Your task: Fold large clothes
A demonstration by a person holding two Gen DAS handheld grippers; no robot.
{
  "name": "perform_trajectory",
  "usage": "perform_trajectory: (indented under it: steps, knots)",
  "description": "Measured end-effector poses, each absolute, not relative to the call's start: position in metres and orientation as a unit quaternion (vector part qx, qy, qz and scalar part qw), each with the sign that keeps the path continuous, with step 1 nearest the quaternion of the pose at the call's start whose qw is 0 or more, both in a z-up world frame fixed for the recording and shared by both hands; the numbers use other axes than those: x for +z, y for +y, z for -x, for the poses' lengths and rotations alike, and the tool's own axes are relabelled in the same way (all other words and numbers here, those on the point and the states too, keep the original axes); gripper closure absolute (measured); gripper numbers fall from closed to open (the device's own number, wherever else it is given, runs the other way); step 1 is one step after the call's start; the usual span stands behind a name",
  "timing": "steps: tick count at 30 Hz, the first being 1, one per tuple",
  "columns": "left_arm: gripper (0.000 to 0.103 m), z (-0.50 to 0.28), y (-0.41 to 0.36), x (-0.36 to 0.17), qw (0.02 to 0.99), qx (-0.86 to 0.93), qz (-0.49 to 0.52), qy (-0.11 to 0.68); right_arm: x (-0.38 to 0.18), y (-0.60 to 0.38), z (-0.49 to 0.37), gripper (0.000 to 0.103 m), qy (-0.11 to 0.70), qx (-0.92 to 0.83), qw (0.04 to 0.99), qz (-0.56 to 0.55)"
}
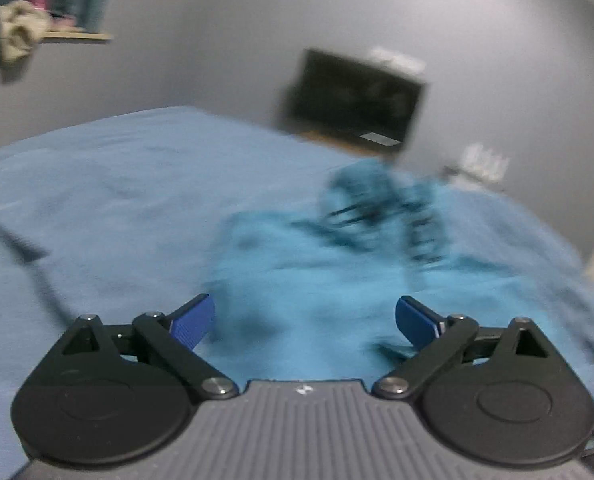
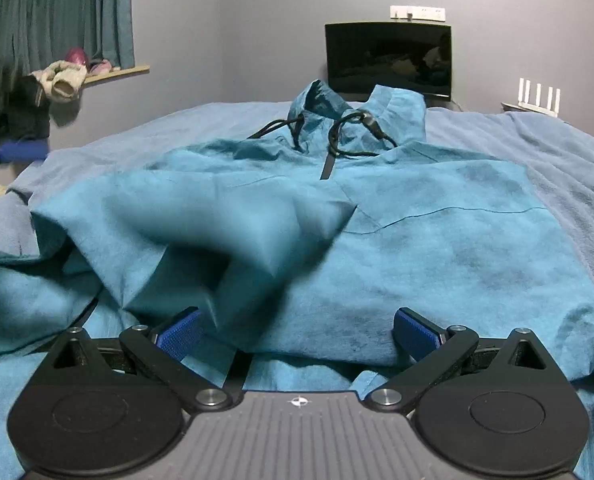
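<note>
A teal hooded jacket (image 2: 437, 248) with black drawcords (image 2: 337, 136) lies on the blue bed cover (image 2: 577, 168). Its hood (image 2: 357, 112) points toward the far wall. A blurred fold of its cloth (image 2: 237, 240) lies over the left half. My right gripper (image 2: 297, 332) stands open at the jacket's near hem, its blue pads (image 2: 415, 334) beside the cloth. In the blurred left wrist view, the jacket (image 1: 297, 280) lies ahead. My left gripper (image 1: 305, 324) is open just over it, with nothing pinched between its pads (image 1: 191, 322).
A dark monitor (image 2: 389, 58) stands against the far wall, with a white router (image 2: 537, 100) to its right. Clothes (image 2: 59, 78) are piled on a shelf under the teal curtain (image 2: 57, 12) at the left. A dark cable (image 1: 29, 256) crosses the bed cover (image 1: 97, 200) at the left.
</note>
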State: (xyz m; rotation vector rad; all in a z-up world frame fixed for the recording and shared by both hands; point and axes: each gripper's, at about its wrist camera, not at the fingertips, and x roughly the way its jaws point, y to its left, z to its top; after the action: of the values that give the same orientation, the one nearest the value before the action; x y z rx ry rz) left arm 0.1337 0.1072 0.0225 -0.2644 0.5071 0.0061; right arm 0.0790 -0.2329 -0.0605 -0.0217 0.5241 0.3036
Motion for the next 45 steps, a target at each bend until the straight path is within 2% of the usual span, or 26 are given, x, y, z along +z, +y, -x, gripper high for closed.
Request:
perform_trajectory:
  steps: [6,10,19,20,21,23,26,30,33,36,39,42,45]
  knots:
    - [0.006,-0.15,0.131,-0.024,0.941,0.025,0.132,0.31,-0.049,-0.228,-0.063,0.001,0.223,0.148,0.963,0.039]
    - [0.006,-0.16,0.136,-0.039,0.933,0.01,0.142,0.329,-0.045,-0.2,-0.056,0.001,0.203,0.142,0.961,0.127]
    - [0.006,-0.169,0.128,-0.047,0.93,-0.016,0.127,0.343,-0.057,-0.127,-0.079,0.018,0.171,0.134,0.916,0.339]
    - [0.006,-0.169,0.128,-0.048,0.93,-0.016,0.128,0.343,-0.057,-0.124,-0.086,0.028,0.173,0.131,0.913,0.345]
    - [0.006,-0.169,0.128,-0.048,0.93,-0.017,0.129,0.343,-0.055,-0.123,-0.093,0.05,0.18,0.13,0.912,0.344]
    - [0.006,-0.168,0.128,-0.047,0.93,-0.017,0.13,0.342,-0.045,-0.126,-0.106,0.08,0.191,0.127,0.921,0.315]
    - [0.006,-0.166,0.127,-0.045,0.933,-0.016,0.129,0.334,-0.013,-0.15,-0.114,0.09,0.15,0.097,0.957,0.23]
    - [0.006,-0.161,0.125,-0.038,0.943,-0.011,0.123,0.309,0.02,-0.207,-0.123,0.094,0.118,0.013,0.987,0.112]
    - [0.006,-0.155,0.124,-0.031,0.952,-0.009,0.122,0.28,0.014,-0.256,-0.138,0.094,0.149,-0.041,0.988,0.017]
    - [0.006,-0.152,0.123,-0.027,0.958,0.01,0.112,0.263,-0.016,-0.287,-0.152,0.094,0.202,-0.068,0.976,-0.033]
    - [0.006,-0.159,0.123,-0.034,0.952,0.03,0.099,0.289,-0.052,-0.298,-0.164,0.093,0.265,-0.064,0.958,-0.087]
    - [0.006,-0.174,0.123,-0.05,0.931,0.06,0.082,0.35,-0.061,-0.298,-0.167,0.091,0.261,-0.059,0.958,-0.108]
    - [0.005,-0.182,0.123,-0.057,0.923,0.07,0.077,0.369,-0.055,-0.307,-0.167,0.091,0.234,-0.049,0.962,-0.133]
